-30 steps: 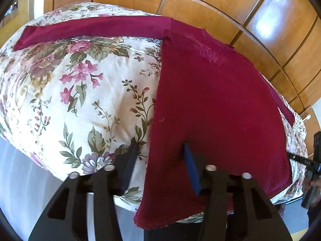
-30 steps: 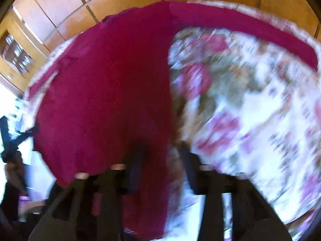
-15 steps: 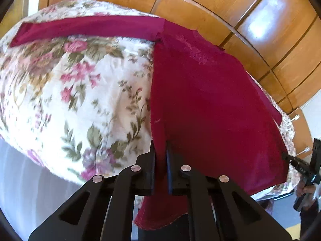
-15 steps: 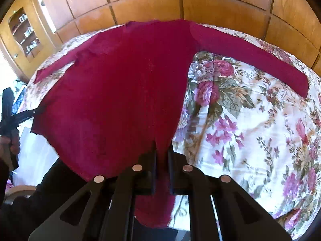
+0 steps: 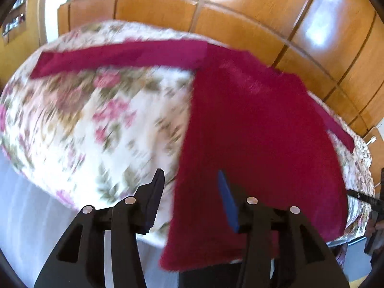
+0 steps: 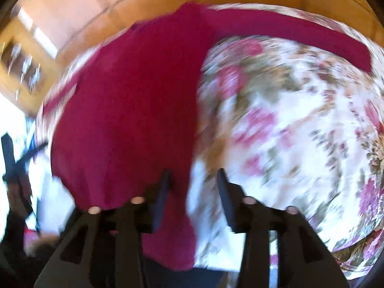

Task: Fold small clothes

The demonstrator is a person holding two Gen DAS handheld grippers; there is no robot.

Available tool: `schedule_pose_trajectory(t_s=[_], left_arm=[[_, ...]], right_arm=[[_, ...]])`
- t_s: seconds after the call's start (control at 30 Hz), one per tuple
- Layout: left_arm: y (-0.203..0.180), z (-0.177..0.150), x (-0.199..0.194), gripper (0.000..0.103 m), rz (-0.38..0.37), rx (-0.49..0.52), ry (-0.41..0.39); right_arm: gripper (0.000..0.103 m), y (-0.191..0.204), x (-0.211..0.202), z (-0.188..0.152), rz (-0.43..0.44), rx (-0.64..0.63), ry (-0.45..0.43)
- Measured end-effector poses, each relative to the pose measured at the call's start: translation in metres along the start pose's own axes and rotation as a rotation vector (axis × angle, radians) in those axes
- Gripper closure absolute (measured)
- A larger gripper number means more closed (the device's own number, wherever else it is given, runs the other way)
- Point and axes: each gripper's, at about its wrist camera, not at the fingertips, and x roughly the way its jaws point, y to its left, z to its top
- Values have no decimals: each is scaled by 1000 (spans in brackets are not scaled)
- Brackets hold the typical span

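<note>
Down at the near edge: both tongs are sitting spread wide with nothing between the fingers. The left gripper (image 5: 190, 198) is straddling the shirt's left side edge, and the right gripper (image 6: 193, 193) is doing the same on the other side edge.

Task's thing: the red shirt (image 5: 259, 139) is lying flat and face up on the floral bedspread (image 5: 100, 129), with its hem (image 5: 211, 256) drooping a bit over the near side of the bed.

Step in hand: looks to me like the laying-out part is wrapping up and no fold is started yet, since body and sleeves are all lying open. Both views are pretty smeared, so the tools are probably moving.

Next move: I'd guess it's calling for a fresh pinch, either on a sleeve or on a side edge, to bring it across the body.

Edges: the left sleeve (image 5: 120, 57) is stretching straight out toward the far left, and the right sleeve (image 6: 288, 31) is running out the opposite way.

Open room: plenty of bare bedspread is showing on both sides of the body for swinging fabric inward.

Far side: the wood panelling (image 5: 240, 16) is standing right behind the bed, so there's less space up by the collar.
</note>
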Motion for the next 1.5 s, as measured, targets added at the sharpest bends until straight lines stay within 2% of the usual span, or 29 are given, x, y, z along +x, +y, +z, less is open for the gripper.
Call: schedule_pose_trajectory(t_s=[0.1,0.23,0.3,0.37,0.47,0.63,0.67,0.7,0.77,0.87,0.97,1.03,1.1,1.17,1.23,1.33,1.43,1.5], left_arm=[[-30,13,9,58,-36,51,-27],[-61,20,29,58,-76,116,-6],[-81,20,39,58,-85,161,0],[-95,23,50,58,-87,203,7],[-112,24,66,58,-100,235,35],[-121,25,84,58,-100,234,76],[-120,25,86,58,-99,234,79],[-120,25,87,58,-98,233,81],[-120,26,88,58,-96,234,84],[-116,26,90,58,-99,221,87],[-110,27,91,58,-122,194,89],[-109,28,92,58,-130,191,91],[-109,32,89,58,-134,194,84],[-106,36,83,58,-140,190,60],[-101,41,80,58,-147,175,41],[-88,48,77,46,-165,118,17],[-79,55,77,46,-187,72,10],[-74,60,76,46,-195,45,-3]], right_arm=[[60,-53,-4,32,-24,173,-74],[60,-146,-7,74,28,520,-207],[60,-187,-7,92,24,643,-268],[60,-214,-5,107,-11,711,-307],[60,-249,5,123,-7,827,-336],[62,-274,15,154,-72,879,-390],[71,-278,16,160,-103,882,-386],[93,-280,15,165,-155,870,-378],[97,-280,10,168,-213,824,-370],[98,-265,-2,161,-338,725,-376],[98,-267,-2,149,-364,767,-358],[98,-251,-4,152,-430,736,-348],[98,-243,-13,151,-464,721,-370],[98,-226,-20,161,-462,686,-414],[98,-191,-34,178,-410,581,-461],[98,-124,-40,206,-318,388,-487],[98,-41,-27,231,-179,198,-477],[98,-1,-13,240,-102,132,-462]])
